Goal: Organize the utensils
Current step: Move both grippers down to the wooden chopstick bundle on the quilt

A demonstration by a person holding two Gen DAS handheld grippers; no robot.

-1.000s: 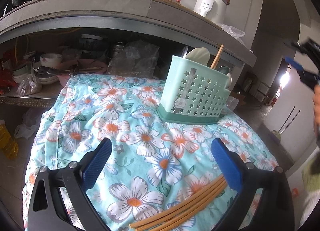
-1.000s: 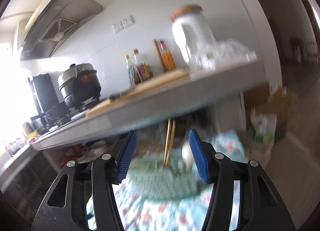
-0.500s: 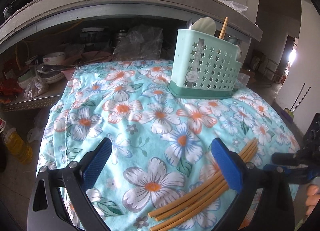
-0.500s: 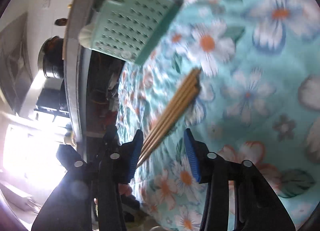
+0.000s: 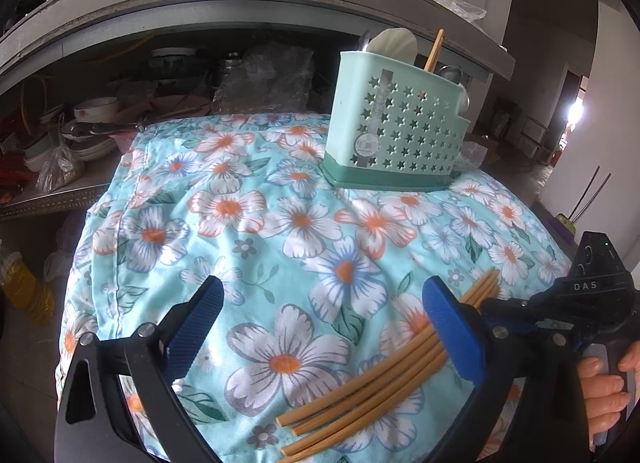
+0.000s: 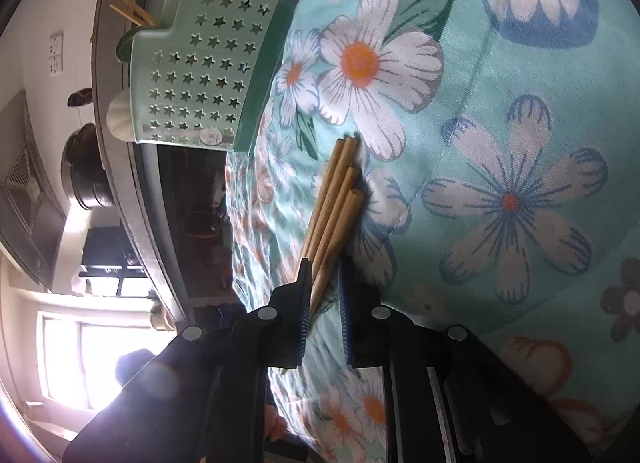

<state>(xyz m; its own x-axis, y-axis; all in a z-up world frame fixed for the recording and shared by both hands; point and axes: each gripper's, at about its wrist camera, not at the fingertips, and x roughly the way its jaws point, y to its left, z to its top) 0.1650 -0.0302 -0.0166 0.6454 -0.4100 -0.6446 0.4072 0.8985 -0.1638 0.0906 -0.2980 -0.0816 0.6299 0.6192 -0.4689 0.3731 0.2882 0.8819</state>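
My right claw point(image 6: 322, 283) was closing on the chopsticks point(image 6: 336, 199) at centre; left claw point(image 5: 320, 327) gaped empty; the holder point(image 6: 200, 75), upper left, held few.

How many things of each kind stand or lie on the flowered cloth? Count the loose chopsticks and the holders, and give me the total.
Loose bamboo chopsticks on the flowered cloth: 4
Green utensil holder: 1
Total: 5

Open cloth ahead of me

Bare flowered cloth point(image 5: 280, 223) to 12 o'clock; only the utensil holder point(image 5: 396, 123) blocks at 1 o'clock.
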